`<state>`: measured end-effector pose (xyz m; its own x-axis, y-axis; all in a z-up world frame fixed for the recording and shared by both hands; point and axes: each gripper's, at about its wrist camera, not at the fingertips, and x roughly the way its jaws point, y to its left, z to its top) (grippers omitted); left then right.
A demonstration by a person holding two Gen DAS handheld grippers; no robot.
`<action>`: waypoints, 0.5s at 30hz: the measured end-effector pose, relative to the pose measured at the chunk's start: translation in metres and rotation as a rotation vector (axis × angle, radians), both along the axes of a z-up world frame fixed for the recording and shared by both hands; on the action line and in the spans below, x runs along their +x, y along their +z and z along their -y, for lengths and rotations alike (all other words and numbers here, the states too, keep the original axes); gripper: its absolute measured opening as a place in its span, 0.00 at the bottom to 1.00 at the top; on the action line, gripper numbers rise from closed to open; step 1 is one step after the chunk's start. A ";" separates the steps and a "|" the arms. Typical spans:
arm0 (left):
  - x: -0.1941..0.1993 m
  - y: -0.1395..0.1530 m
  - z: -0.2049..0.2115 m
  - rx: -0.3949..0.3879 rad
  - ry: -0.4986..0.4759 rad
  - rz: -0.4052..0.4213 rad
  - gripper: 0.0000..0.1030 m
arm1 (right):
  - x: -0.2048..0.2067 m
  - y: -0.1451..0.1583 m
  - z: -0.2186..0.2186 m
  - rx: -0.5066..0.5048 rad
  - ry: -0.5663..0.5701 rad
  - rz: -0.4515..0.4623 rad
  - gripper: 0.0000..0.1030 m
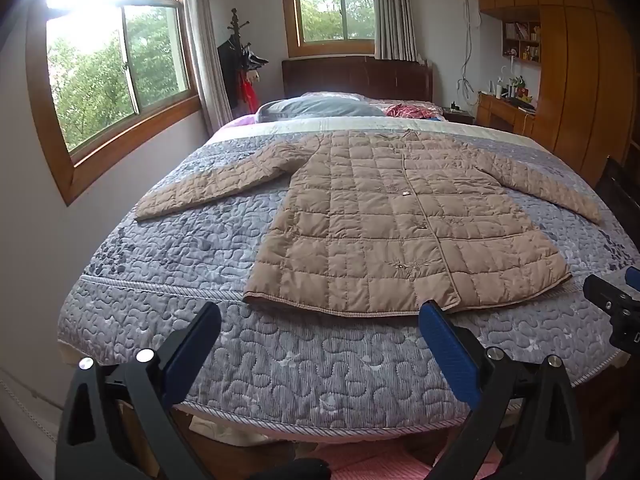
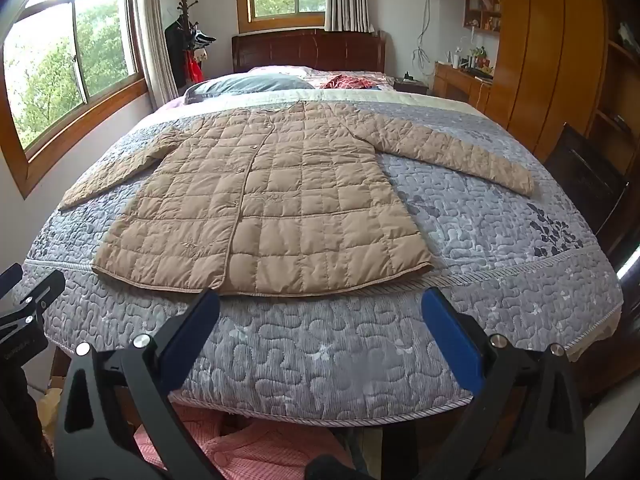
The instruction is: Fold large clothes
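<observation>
We see the tan quilted long coat (image 1: 400, 220) lying flat and front-up on the grey-lilac quilted bedspread (image 1: 280, 360), both sleeves spread out to the sides and its buttoned placket running down the middle. Its hem sits just beyond our fingertips: the blue pad of the left gripper's right-hand finger (image 1: 448, 344) reaches close to the hem's edge, while the other finger stands over bare bedspread. Our left gripper (image 1: 320, 320) is released, its jaws wide apart with nothing between them but bedspread. Our right gripper (image 2: 320, 308) is likewise spread fully, empty, its fingers (image 2: 192, 328) framing the hem's right half from just short of it. Neither touches the coat. Each gripper shows at the edge of the other's view. Far past the fingers lie a grey pillow (image 1: 320, 108), a dark wooden headboard (image 1: 356, 76) and two wood-framed windows (image 1: 116, 68).
</observation>
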<state>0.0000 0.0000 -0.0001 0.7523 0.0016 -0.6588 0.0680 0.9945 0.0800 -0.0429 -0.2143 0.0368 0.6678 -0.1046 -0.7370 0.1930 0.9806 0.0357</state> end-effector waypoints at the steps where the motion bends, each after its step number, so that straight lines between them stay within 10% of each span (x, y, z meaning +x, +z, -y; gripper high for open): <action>1: 0.000 0.000 0.000 -0.001 -0.001 -0.001 0.96 | 0.000 0.000 0.000 0.003 0.000 -0.002 0.97; 15: 0.000 0.000 0.000 0.007 0.002 0.001 0.96 | 0.001 -0.002 0.000 0.000 0.000 -0.001 0.97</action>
<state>-0.0001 0.0002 0.0003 0.7531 0.0077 -0.6578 0.0655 0.9941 0.0866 -0.0418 -0.2138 0.0347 0.6670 -0.1043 -0.7377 0.1929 0.9806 0.0358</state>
